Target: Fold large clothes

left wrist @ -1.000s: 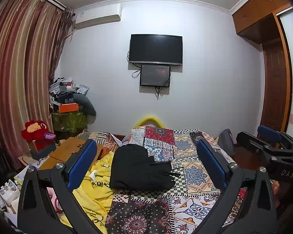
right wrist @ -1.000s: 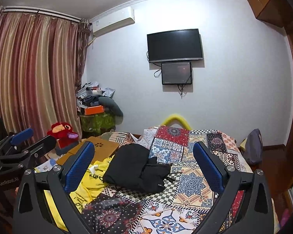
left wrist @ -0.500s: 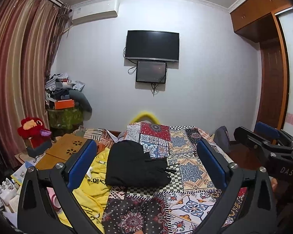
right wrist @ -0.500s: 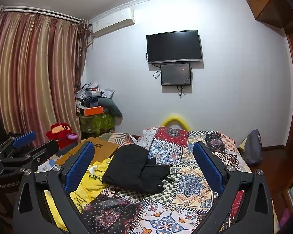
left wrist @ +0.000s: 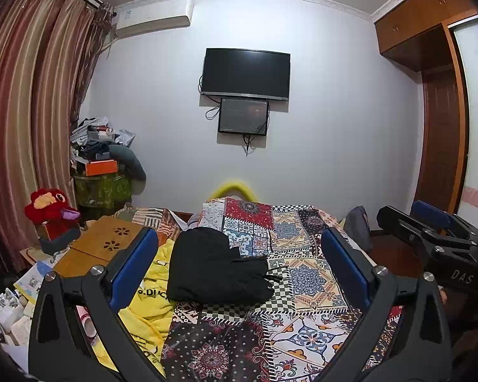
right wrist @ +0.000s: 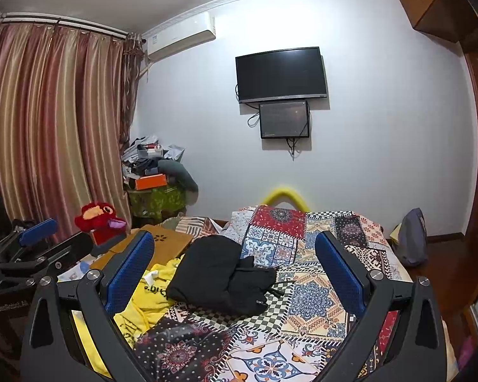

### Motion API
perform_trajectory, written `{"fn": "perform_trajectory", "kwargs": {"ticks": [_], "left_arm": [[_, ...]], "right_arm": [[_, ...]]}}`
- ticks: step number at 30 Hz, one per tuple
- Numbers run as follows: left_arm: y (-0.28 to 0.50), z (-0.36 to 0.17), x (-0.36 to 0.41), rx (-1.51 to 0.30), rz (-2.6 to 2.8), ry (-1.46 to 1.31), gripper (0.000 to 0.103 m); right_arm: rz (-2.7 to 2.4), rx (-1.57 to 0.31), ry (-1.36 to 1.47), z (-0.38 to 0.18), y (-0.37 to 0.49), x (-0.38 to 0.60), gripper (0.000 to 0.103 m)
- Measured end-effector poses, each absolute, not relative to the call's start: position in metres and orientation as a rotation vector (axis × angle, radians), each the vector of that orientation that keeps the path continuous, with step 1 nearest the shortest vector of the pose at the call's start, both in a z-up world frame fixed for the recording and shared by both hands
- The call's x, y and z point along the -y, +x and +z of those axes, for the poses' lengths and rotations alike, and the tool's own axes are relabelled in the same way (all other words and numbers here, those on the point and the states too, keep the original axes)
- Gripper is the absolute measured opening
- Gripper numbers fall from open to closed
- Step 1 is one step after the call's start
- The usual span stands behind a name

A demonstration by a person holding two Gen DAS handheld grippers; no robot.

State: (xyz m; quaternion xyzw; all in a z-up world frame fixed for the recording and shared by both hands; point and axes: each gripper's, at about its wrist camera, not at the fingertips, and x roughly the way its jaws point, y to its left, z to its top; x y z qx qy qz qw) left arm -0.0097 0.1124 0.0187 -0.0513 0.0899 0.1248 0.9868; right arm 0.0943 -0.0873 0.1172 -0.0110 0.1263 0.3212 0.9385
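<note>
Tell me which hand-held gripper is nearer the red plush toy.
Left. The left hand-held gripper sits on the red plush toy's side of the bed, close by it. The right hand-held gripper is off the opposite side, farther away. Both are open.

You held the left gripper [left wrist: 239,264] and the right gripper [right wrist: 234,262] level, side by side, jaws spread wide, gripping nothing.
</note>
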Motion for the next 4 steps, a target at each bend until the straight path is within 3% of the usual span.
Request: {"fn": "perform_trajectory", "kwargs": {"ticks": [4], "left_arm": [[-0.0094,0.0187,-0.1116,-0.183,0.253,-0.097,0.103]], "right_arm": [[0.654,-0.259,-0.023,0.1171,0.0942,0.0878,0.1]]}}
